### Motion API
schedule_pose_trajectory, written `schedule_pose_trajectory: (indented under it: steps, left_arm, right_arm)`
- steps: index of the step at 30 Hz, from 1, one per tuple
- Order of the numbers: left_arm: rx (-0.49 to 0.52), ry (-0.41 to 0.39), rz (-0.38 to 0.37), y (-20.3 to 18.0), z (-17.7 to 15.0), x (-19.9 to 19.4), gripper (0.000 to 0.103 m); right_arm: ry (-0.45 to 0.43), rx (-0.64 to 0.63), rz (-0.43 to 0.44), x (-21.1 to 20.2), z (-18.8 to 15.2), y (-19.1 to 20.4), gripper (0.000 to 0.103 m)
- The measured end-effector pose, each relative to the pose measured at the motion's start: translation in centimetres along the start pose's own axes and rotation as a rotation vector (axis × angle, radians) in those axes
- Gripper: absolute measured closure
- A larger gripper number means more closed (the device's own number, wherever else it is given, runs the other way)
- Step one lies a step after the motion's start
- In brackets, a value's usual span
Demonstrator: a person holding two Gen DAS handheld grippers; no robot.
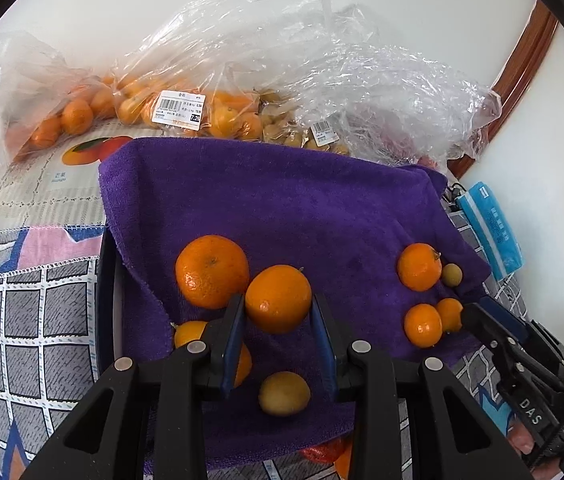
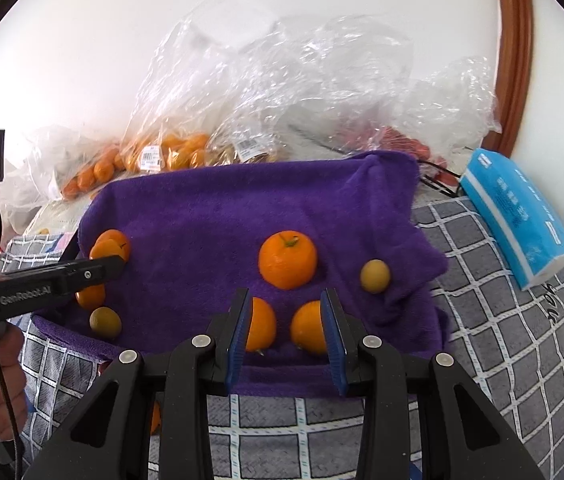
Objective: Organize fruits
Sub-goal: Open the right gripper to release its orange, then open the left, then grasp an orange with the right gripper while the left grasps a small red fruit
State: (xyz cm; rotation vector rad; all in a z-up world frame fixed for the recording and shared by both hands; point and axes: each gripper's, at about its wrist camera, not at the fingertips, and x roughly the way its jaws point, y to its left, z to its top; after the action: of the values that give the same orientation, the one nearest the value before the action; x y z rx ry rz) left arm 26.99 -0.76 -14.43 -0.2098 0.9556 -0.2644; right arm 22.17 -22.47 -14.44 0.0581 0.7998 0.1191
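White wall bg, purple towel (image 2: pixel 242 208) w/ oranges on checked cloth (image 2: pixel 501 320).

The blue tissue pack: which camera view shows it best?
The right wrist view: the blue tissue pack lies whole and unobstructed on the checked cloth. The left wrist view shows it smaller and squeezed at the right edge.

1. Towel (image 1: pixel 282 208): purple plush cloth, matt, with a fuzzy nap.
2. Oranges (image 1: pixel 212 270): glossy, finely pitted peel.
3. Bags (image 1: pixel 321 60) along the far edge: thin clear plastic, crinkled and shiny, with paper labels (image 1: pixel 180 108).
4. Cover (image 2: pixel 501 340): grey checked woven cloth, matt.
5. Left gripper (image 1: pixel 278 324): black matt plastic with silvery metal pins; fingers (image 1: pixel 323 336) lined with ribbed blue pads.
6. Tissue pack (image 2: pixel 517 216): glossy blue plastic wrap.
7. Frame (image 2: pixel 515 52): brown polished wood.
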Motion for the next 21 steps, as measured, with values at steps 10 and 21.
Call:
schedule_pose_trajectory:
  steps: [10, 21]
  left_arm:
    - [-0.009, -0.023, -0.007, 0.7, 0.0, -1.9, 0.065]
    - [-0.057, -0.142, 0.05, 4.4, -1.8, -8.6, 0.05]
  right_arm:
    - [0.04, 0.017, 0.086, -0.6, -1.6, 0.6, 0.068]
    - [0.119, -0.063, 0.283, -0.9, -5.2, 7.1, 0.058]
